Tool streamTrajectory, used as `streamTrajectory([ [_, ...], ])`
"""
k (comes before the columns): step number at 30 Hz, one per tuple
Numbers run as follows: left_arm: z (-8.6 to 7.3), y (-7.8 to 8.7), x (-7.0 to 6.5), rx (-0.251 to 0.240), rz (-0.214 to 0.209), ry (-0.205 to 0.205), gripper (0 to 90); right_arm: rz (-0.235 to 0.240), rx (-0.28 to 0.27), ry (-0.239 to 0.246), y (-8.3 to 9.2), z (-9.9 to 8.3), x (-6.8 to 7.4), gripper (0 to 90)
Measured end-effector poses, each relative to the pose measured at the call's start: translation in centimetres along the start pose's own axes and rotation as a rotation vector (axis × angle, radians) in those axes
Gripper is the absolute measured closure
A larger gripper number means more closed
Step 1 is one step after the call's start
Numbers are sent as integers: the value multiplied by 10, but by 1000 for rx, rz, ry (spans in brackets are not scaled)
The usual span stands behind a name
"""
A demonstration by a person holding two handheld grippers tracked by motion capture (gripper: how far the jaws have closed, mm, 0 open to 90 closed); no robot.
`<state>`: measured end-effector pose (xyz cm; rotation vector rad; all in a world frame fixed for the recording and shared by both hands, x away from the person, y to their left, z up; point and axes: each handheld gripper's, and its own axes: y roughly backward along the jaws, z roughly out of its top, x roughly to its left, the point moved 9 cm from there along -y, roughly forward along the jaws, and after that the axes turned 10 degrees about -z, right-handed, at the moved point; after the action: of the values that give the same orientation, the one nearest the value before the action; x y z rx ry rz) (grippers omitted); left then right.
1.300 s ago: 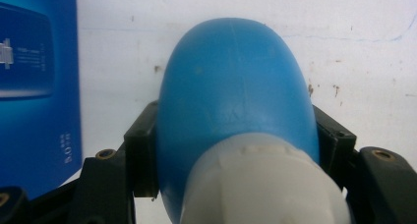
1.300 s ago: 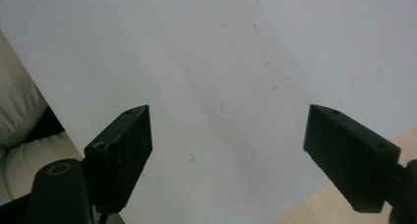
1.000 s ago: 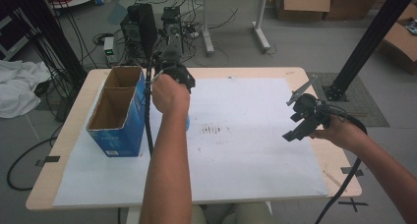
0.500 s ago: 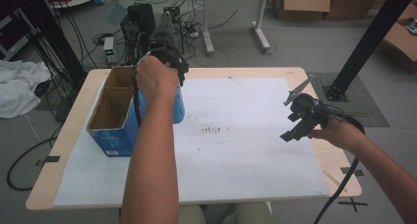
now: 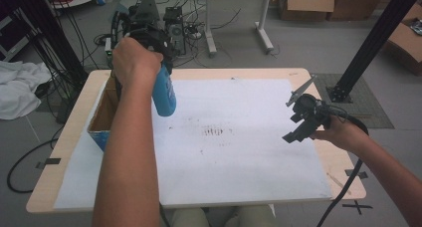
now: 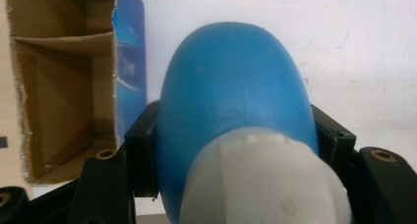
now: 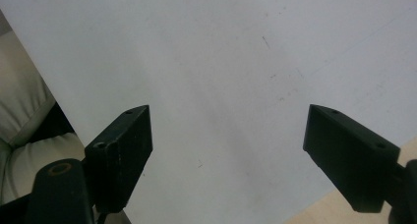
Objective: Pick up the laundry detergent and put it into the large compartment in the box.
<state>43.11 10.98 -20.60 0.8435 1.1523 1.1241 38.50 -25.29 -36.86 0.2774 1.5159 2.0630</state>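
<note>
A blue bottle [image 5: 164,93] with a white cap [image 6: 265,182] hangs in the air above the table's left part, bottom end down. My left gripper [image 5: 152,40] is shut on it near the cap end, both black jaws pressed against its sides [image 6: 236,116]. Just left of it stands an open blue cardboard box [image 5: 102,118] with brown inside walls [image 6: 59,96]. My right gripper [image 5: 297,123] hovers over the right side of the table, its jaws wide open [image 7: 226,150] with nothing between them above the white sheet.
A white paper sheet [image 5: 234,137] with faint dark smudges covers most of the wooden table [image 5: 343,174]. Cables and equipment lie on the floor behind. A black post [image 5: 370,43] rises at the back right. A person's light trousers [image 7: 24,130] show by the table's near edge.
My left gripper has lifted the blue bottle up off the table and drawn it slightly toward the far left, beside the box. The right gripper has stayed where it was.
</note>
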Motion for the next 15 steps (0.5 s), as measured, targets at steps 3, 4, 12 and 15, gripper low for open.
streamTrajectory([
  [3,-1,8,8,4,4,15,379,-1,0,-1,1,1,0,187],
  [4,-1,11,11,7,10,18,379,-3,-1,1,0,1,0,187],
  [12,-3,34,28,-23,26,55,379,-2,2,1,0,2,0,187],
  [15,-4,43,35,-34,35,62,379,-2,-2,3,0,4,0,187],
])
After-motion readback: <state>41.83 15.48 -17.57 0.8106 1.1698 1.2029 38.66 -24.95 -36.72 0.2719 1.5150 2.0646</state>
